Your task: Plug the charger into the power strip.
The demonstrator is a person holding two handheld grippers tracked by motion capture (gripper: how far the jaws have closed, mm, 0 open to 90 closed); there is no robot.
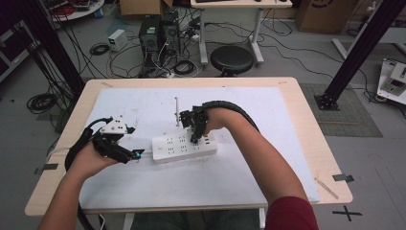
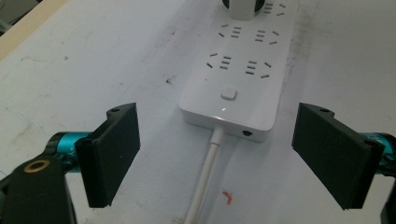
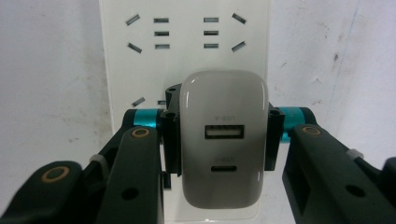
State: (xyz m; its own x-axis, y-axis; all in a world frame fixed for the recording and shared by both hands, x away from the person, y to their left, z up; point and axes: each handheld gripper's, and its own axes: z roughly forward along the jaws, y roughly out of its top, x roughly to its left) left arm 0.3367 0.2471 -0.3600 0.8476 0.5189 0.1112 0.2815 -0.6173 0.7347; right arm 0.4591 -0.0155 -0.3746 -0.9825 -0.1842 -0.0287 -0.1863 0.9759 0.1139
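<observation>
Right now the right gripper [image 1: 195,139] points straight down over the power strip [image 1: 184,148], its jaws clamped on the two flat sides of a grey-white charger [image 3: 224,140]. From the right gripper view the charger's back faces up, one port above the other, and its body sits over the sockets near one end of the strip. I can't tell whether its pins are seated in a socket or just resting above one; I'd guess the person is either pushing it home or about to pull it free, which is why the grip is square on the sides and the tool stands vertical.

The left gripper [image 2: 219,154] lies low on the white mat [image 1: 143,187] at the strip's cable end. Its jaws stand wide open, one to each side of that end and clear of it, holding nothing. The white cable [image 2: 205,177] runs out between them toward the camera, and the strip's switch [image 2: 229,93] lies just beyond. That placement looks meant to brace the strip: closing there would pin the strip down so it doesn't lift or slide while the other hand works the charger.

The strip itself lies across the middle of the mat on the table [image 1: 306,120].
</observation>
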